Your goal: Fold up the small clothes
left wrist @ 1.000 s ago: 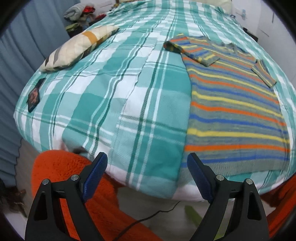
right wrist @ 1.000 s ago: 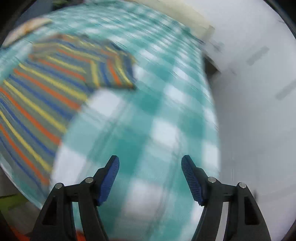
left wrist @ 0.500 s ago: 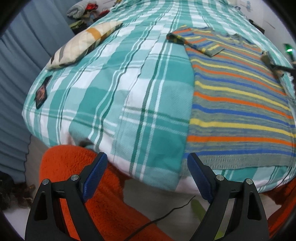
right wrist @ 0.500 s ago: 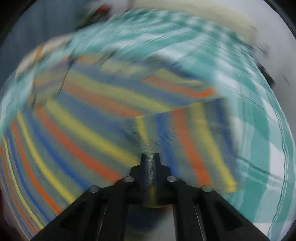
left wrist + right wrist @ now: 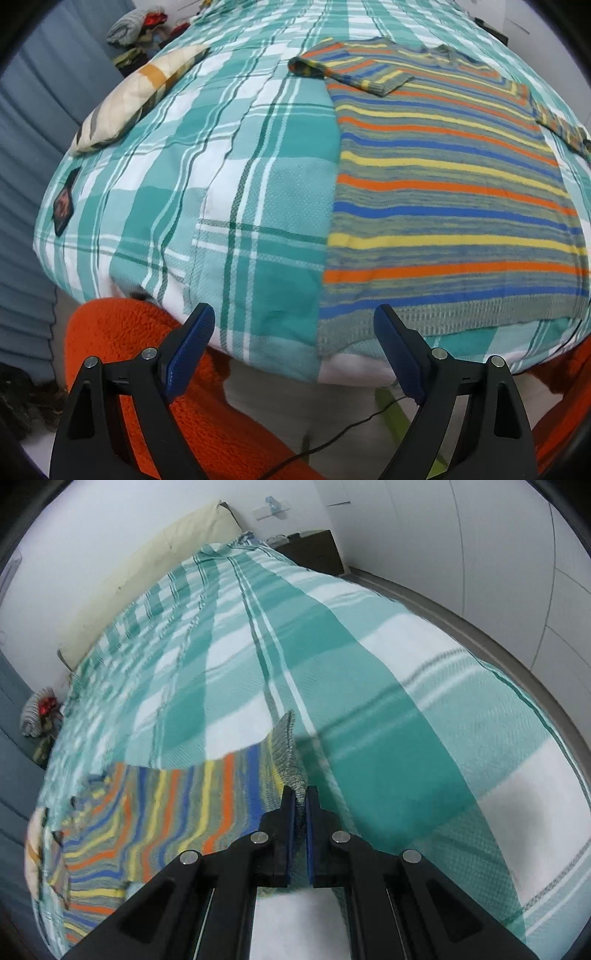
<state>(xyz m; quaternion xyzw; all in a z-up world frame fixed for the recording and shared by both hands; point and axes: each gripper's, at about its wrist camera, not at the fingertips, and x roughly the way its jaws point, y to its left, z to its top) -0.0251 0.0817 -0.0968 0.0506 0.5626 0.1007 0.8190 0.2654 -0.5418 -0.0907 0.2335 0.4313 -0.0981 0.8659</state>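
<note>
Striped sweater (image 5: 447,192) lies flat on the plaid bedspread (image 5: 229,155), hem at the near bed edge, far sleeve (image 5: 347,75) folded in over the chest. My right gripper (image 5: 300,805) is pinched tight on the other sleeve's cuff (image 5: 287,753), fabric lifted w/ the stripes trailing off to the left. My left gripper (image 5: 291,339) is spread wide, holding nothing, just off the bed edge near the hem corner. Pillow (image 5: 136,99) sits further left on the bed, orange fleece (image 5: 155,369) below.

We stood in a home bedroom: a bed (image 5: 229,192) under teal plaid cover, a pillow (image 5: 136,96), a padded headboard (image 5: 155,565).
</note>
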